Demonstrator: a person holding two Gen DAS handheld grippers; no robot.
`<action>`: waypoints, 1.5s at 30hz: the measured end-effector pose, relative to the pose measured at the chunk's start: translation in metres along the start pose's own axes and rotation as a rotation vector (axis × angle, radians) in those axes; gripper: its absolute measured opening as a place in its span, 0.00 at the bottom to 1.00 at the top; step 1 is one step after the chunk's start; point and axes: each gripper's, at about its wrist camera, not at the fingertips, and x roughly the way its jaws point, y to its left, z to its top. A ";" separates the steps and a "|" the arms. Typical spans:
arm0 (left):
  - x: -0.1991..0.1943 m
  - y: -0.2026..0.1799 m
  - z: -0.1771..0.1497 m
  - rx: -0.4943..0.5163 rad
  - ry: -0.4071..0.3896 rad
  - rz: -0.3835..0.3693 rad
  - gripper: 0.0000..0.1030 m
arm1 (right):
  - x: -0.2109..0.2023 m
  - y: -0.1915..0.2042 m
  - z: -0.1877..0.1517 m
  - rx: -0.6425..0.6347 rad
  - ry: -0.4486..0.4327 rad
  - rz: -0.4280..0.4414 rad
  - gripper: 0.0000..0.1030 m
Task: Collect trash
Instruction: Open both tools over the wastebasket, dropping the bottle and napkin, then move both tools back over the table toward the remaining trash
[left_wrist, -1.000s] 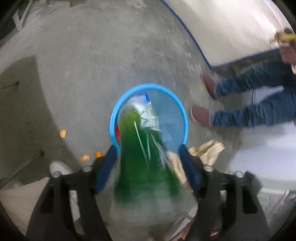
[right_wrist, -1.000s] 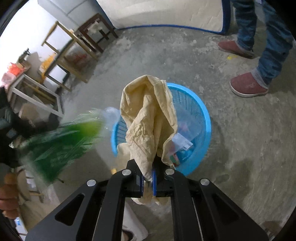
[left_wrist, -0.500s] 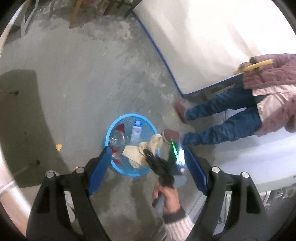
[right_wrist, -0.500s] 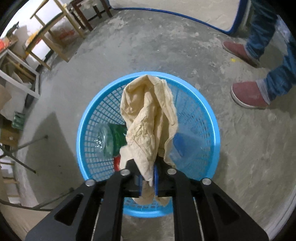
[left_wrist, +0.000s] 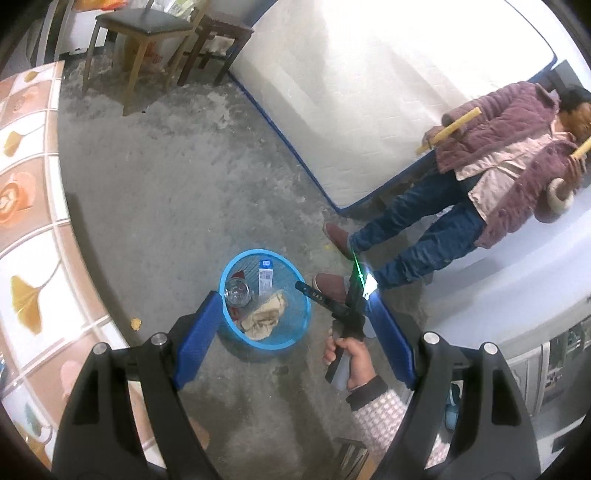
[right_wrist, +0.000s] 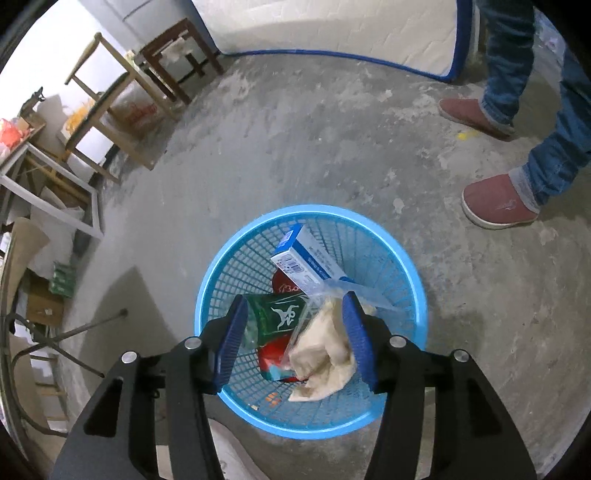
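A blue mesh basket (right_wrist: 221, 266) stands on the concrete floor. It holds a green bottle (right_wrist: 273, 317), a blue-and-white carton (right_wrist: 306, 262), a red packet (right_wrist: 271, 350) and a crumpled beige cloth (right_wrist: 325, 358). My right gripper (right_wrist: 295, 341) hangs just over the basket with its jaws opening. The cloth lies loose in the basket below and between the pads. My left gripper (left_wrist: 295, 336) is open and empty, high above the basket (left_wrist: 258, 343). From up there I see the hand (left_wrist: 351, 358) that carries the right gripper beside the basket.
A person in a purple jacket and jeans stands just right of the basket, one shoe (right_wrist: 495, 203) close to its rim. A white mattress (left_wrist: 369, 92) leans behind. Wooden stools (left_wrist: 147, 44) stand at the back, a tiled tabletop (left_wrist: 29, 184) at left. An orange scrap (left_wrist: 136, 324) lies on the floor.
The left gripper let the green bottle fall into the basket and rose well above it. The right gripper moved over the basket and opened, and the beige cloth dropped in.
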 end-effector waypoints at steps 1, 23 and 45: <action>-0.007 0.001 -0.003 0.007 -0.009 -0.003 0.74 | -0.004 -0.001 -0.003 -0.004 -0.006 -0.002 0.46; -0.202 0.090 -0.113 0.040 -0.262 0.306 0.78 | -0.030 0.058 -0.061 -0.102 0.068 0.037 0.20; -0.278 0.178 -0.163 -0.034 -0.425 0.516 0.80 | -0.232 0.283 -0.155 -0.491 -0.076 0.450 0.69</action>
